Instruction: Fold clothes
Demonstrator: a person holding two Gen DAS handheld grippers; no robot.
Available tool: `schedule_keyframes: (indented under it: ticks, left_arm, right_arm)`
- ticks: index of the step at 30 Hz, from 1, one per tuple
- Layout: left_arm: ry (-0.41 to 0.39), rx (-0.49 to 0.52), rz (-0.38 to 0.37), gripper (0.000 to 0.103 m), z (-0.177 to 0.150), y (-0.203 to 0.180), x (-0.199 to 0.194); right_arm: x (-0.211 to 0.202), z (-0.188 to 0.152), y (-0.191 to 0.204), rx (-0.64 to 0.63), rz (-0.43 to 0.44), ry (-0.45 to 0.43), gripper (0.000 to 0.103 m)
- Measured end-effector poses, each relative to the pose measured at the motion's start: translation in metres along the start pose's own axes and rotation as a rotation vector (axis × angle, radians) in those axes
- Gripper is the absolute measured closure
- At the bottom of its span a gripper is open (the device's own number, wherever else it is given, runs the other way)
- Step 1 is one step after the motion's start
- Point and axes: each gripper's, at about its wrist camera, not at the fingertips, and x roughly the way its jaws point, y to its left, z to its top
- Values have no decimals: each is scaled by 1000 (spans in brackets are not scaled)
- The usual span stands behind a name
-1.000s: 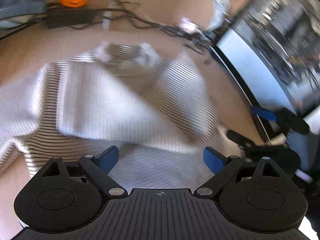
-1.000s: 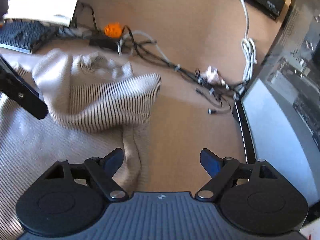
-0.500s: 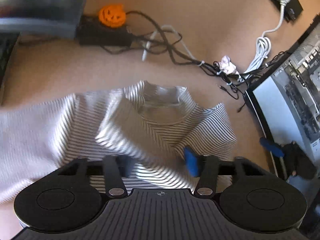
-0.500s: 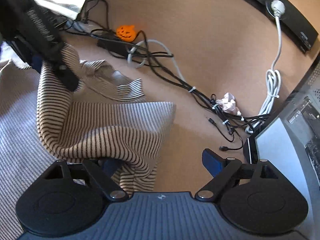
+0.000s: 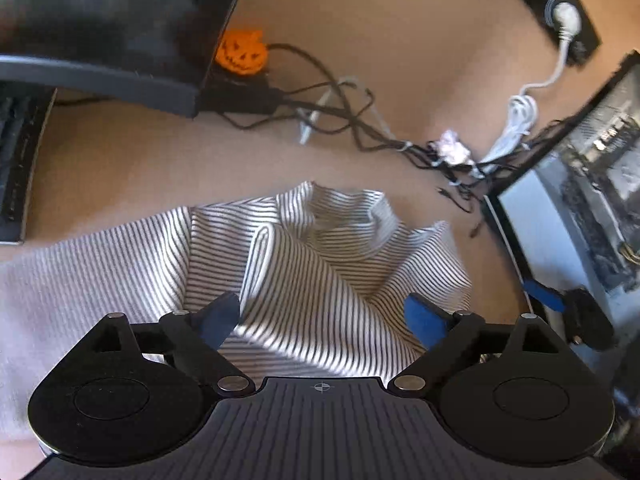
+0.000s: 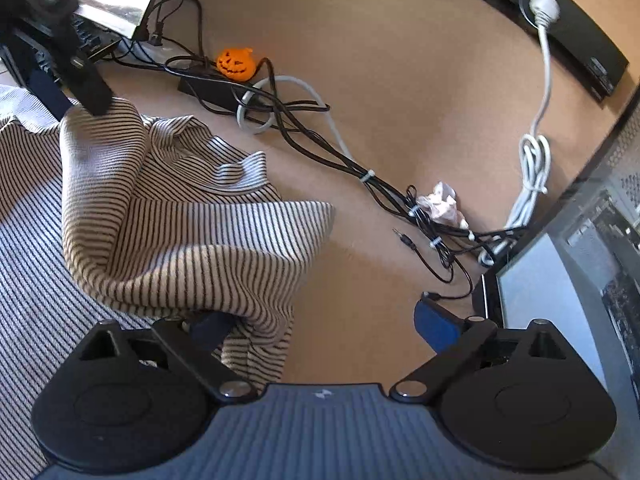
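A white shirt with thin black stripes (image 5: pixel 320 264) lies on the brown table, its collar towards the far side and one sleeve folded across the body. My left gripper (image 5: pixel 322 318) is open just above the folded sleeve, holding nothing. In the right wrist view the shirt (image 6: pixel 180 240) fills the left half, its folded sleeve draped in a hump. My right gripper (image 6: pixel 322 324) is open at the shirt's right edge, its left finger under the draped cloth. The left gripper's fingers (image 6: pixel 86 88) show at the top left, touching the fold.
An orange pumpkin figure (image 5: pixel 241 52) sits on a black power brick with tangled cables (image 5: pixel 344 120). A crumpled paper scrap (image 6: pixel 440 202) and a white cord (image 6: pixel 534 160) lie near a computer case (image 5: pixel 592 200) on the right. A dark monitor base (image 5: pixel 100 40) is at the far left.
My left gripper was shut on the sleeve half a second ago and has opened, leaving the sleeve folded over the shirt. My right gripper stayed open and drew slightly nearer the shirt's edge.
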Motion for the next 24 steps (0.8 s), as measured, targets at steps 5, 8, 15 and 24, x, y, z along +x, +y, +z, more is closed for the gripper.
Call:
schedule_keyframes:
  ticks: [5,8,15,24]
  left_arm:
    - [1,65,85,91,5,-11,17]
    - [-144,112,74,93,9,-19,-14]
    - [-274,165,177,92,8,-8,-51]
    - [-41,-13,-25,16,-4,11,3]
  right_arm:
    - [14,9,7,-45,-52,0,4]
    - [8,12,2,-49,-294,-62,4]
    - [-1,2,2,-17,-157,-10,0]
    - [1,2,4,2,-120,11,0]
